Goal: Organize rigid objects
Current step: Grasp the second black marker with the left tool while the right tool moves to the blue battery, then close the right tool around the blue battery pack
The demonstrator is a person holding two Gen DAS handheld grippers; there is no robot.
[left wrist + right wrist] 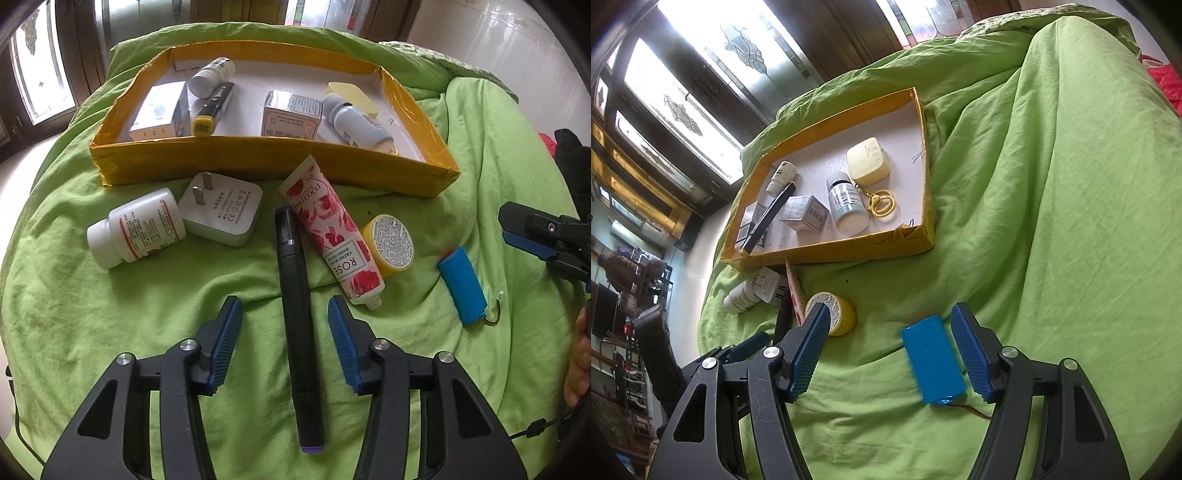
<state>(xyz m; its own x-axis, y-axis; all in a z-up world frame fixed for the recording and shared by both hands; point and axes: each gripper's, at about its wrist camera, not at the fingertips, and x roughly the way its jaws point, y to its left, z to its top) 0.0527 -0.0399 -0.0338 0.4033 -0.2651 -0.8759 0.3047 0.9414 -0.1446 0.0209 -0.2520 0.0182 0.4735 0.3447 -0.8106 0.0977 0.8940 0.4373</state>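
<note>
1. Marker (295, 317), black, lies on the green bedsheet (110, 314) between the left tongs (284, 325); their jaws stand part-open, pads clear of it on both sides.
2. Risk: the soft sheet gives, so a squeeze could roll the marker out or pinch cloth.
3. Rose hand-cream tube (328, 229) lies just beside it; a crooked lift could drag it.
4. Right tongs (892, 345) stand open around the blue battery pack (932, 362), which sits off-centre near one pad; closing may push it aside or snag its wire.
5. Yellow-edged tray (273, 162) is crowded.
</note>
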